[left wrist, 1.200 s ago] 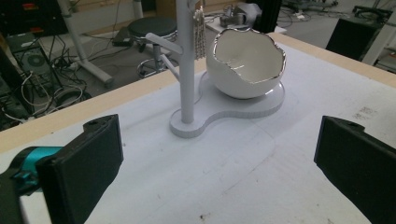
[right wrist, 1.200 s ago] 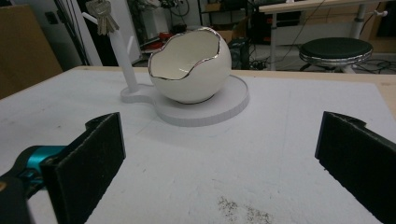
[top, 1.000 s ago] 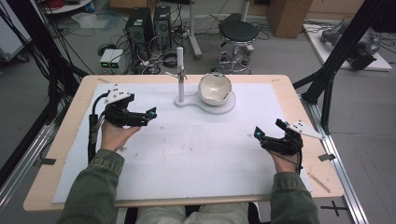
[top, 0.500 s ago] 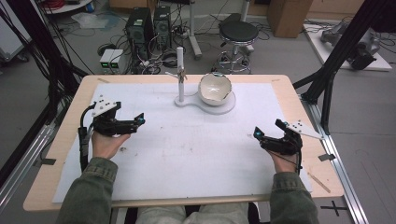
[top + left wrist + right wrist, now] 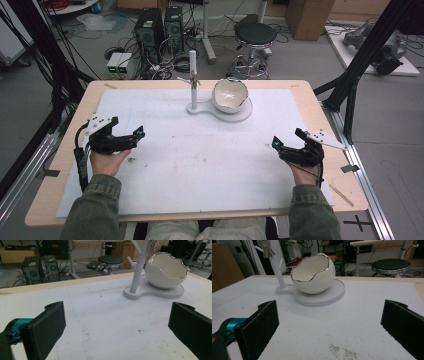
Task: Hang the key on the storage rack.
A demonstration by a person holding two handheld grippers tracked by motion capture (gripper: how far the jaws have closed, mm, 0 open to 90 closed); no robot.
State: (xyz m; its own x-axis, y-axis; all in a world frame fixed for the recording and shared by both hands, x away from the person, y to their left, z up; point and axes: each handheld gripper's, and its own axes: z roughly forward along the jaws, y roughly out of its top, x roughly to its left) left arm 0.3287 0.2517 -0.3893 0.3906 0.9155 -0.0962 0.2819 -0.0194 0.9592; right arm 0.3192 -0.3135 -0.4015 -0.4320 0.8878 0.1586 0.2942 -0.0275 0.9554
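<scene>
A white eggshell-shaped bowl (image 5: 230, 95) (image 5: 166, 271) (image 5: 313, 273) with a silver rim sits on a flat white stand (image 5: 239, 115) at the table's far middle. A thin white post (image 5: 193, 75) (image 5: 138, 270) (image 5: 277, 270) rises from the stand's left end, and a bunch of keys (image 5: 265, 247) hangs from one of its pegs. My left gripper (image 5: 136, 134) (image 5: 117, 327) rests low at the left of the white sheet, open and holding nothing. My right gripper (image 5: 276, 144) (image 5: 329, 327) is at the right side, also open and holding nothing. Both point toward the stand from well short of it.
A white sheet (image 5: 200, 160) covers most of the wooden table (image 5: 75, 125); it carries small dark specks (image 5: 342, 352). Beyond the far edge stand computer towers (image 5: 160, 25) and a round stool (image 5: 255, 35). Black frame posts (image 5: 350, 85) flank the table.
My left gripper has drawn back toward the person and to the left, away from the stand. The right gripper has stayed in place.
</scene>
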